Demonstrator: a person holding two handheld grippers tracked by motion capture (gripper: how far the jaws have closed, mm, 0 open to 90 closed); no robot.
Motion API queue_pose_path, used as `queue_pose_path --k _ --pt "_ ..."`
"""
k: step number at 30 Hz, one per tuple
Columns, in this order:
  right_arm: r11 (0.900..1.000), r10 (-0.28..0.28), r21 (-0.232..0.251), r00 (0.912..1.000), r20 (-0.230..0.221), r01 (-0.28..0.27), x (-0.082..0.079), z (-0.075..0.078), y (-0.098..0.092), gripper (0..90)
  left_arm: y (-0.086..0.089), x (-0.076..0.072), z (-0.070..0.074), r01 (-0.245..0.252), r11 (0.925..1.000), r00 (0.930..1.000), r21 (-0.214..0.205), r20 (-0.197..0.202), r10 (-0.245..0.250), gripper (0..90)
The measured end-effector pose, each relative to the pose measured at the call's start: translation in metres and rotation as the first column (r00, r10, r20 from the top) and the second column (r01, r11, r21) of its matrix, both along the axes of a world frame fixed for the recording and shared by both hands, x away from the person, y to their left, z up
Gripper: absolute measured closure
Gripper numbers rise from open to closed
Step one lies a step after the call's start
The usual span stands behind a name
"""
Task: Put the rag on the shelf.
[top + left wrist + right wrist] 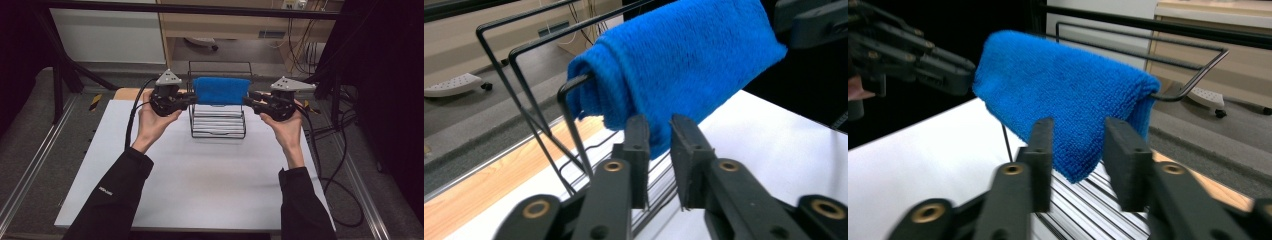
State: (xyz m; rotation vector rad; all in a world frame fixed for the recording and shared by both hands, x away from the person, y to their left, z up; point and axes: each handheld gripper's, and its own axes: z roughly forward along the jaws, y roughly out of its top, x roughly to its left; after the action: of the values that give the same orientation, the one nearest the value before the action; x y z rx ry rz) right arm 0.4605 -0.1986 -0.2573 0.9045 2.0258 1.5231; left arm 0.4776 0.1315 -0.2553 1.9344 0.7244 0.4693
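towel draped on the rack's front rail, my 2 tongs at its 2 ends

the blue towel hangs folded over the front top rail of the wire rack, its long axis running 9 to 3 o'clock across the table. my left tongs sit at its 9 o'clock end, my right tongs at its 3 o'clock end, about equally near. both stand parted, pads off the cloth, gripping nothing. in each gripper view the towel's lower edge hangs just past my tips at 12 o'clock, so i judge any next grip goes straight ahead.
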Motion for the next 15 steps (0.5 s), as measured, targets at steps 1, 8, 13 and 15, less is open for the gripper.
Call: queue_pose_path --k 1,8,13,15 --pt "1.0 -0.002 0.004 1.0 0.005 0.002 -0.002 0.002 -0.001 58.6 0.002 -0.001 -0.001 -0.001 1.0 1.0 -0.005 -0.006 0.001 73.2" --pt "0.9994 -0.026 0.024 0.9997 0.0 0.026 -0.014 0.01 -0.008 39.5 0.02 -0.013 -0.009 -0.024 0.9996 0.9996 0.015 -0.014 0.024 55.5" --pt "0.9991 -0.037 0.019 0.9992 -0.015 0.037 -0.021 0.008 -0.013 25.1 0.037 -0.022 -0.019 -0.039 0.9992 0.9989 0.013 -0.027 0.039 44.3" --pt "0.9988 -0.037 0.031 0.999 -0.024 0.038 -0.024 0.006 -0.015 19.7 0.044 -0.026 -0.024 -0.041 0.9991 0.9986 0.012 -0.033 0.041 39.8"
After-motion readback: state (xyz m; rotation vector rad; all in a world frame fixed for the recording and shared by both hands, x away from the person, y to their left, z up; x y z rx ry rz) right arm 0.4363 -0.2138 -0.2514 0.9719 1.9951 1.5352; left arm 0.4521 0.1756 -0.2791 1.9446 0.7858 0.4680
